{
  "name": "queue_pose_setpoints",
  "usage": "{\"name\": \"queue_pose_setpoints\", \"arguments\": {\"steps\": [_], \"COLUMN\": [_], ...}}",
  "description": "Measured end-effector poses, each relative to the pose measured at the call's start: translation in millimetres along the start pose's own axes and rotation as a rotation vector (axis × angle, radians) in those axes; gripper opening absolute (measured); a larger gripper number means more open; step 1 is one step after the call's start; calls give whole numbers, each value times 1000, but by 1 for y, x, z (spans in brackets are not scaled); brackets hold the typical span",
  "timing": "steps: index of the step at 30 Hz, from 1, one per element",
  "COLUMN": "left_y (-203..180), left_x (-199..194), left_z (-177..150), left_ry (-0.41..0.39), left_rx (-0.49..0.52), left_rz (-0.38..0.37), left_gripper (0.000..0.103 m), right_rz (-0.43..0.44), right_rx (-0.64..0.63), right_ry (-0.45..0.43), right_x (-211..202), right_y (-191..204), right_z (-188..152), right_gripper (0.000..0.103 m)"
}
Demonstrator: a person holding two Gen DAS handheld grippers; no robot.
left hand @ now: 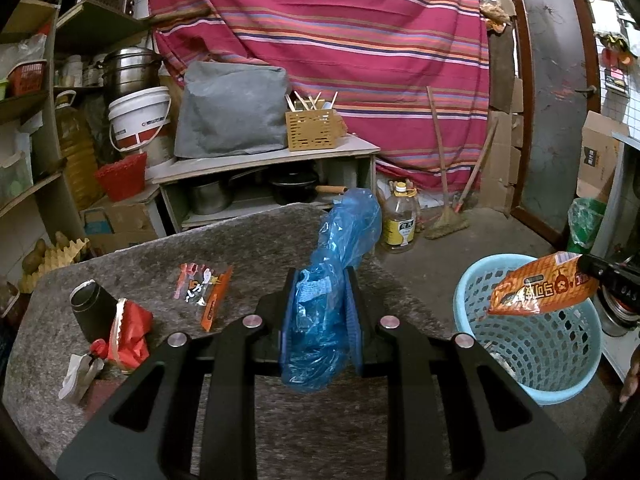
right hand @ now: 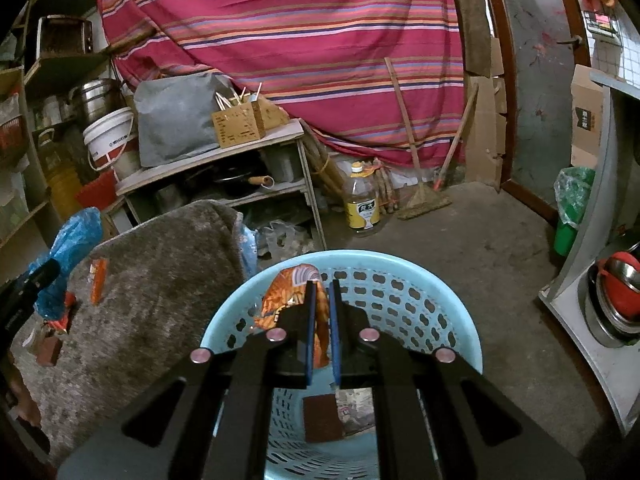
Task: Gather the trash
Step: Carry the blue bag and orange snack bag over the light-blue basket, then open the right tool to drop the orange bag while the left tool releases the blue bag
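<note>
My left gripper (left hand: 320, 276) is shut on a crumpled blue plastic bag (left hand: 340, 240) that rises above the grey-covered table (left hand: 248, 240). On that table lie an orange-edged clear wrapper (left hand: 204, 288), a red wrapper (left hand: 134, 330), a dark cylinder (left hand: 90, 310) and a white scrap (left hand: 78, 376). My right gripper (right hand: 322, 286) is shut on an orange snack packet (right hand: 286, 300), held over the light-blue trash basket (right hand: 440, 300). The left wrist view shows that snack packet (left hand: 540, 292) above the trash basket (left hand: 560, 360). Some trash lies on the basket's bottom (right hand: 324, 420).
Behind the table stands a low shelf (left hand: 272, 156) with pots, a grey cover and a slotted box of utensils (left hand: 314, 128). An oil bottle (left hand: 400, 220) and a broom (left hand: 444, 216) stand on the concrete floor. A green bin (right hand: 570, 216) sits at the right by a white cabinet.
</note>
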State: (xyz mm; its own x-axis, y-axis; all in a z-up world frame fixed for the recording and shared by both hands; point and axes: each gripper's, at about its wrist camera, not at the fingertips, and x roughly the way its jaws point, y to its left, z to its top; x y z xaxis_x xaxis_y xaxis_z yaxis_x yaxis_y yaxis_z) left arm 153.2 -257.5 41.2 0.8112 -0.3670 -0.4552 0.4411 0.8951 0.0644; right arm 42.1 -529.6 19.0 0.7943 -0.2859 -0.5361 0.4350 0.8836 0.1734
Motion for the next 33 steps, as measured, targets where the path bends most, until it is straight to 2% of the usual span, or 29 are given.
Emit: {"name": "queue_pose_setpoints", "arguments": {"steps": [7,14,16,17,18,23,27,33], "left_y": [-5,-20,-30,-33,-36,-56,-73,-111], "left_x": [0,2,4,4,4,10,12,20], "left_z": [1,6,8,8,8,8,7,1], "left_ry": [-5,-3,-4,-10,-11,5,9,33], "left_rx": [2,-6,8,13,15,24,24,41], "left_rz": [-9,-43,-58,-61,-65,-98,-130,-200], "left_gripper": [21,21,21,21,21,21,21,21], "right_rz": [-16,-52,-53,-53,-61,-74,-96,-119], "right_rx": [7,2,23,31,36,12,10,69], "right_ry": [4,61,78,88,90,101,80,60], "right_x": [0,12,17,19,21,25,19,8], "right_y": [-7,-15,-19,-21,-22,-19,-23,-46], "right_z": [0,-5,-5,-6,-7,-9,-7,-4], "right_gripper": [7,9,21,43,59,61,77,78]}}
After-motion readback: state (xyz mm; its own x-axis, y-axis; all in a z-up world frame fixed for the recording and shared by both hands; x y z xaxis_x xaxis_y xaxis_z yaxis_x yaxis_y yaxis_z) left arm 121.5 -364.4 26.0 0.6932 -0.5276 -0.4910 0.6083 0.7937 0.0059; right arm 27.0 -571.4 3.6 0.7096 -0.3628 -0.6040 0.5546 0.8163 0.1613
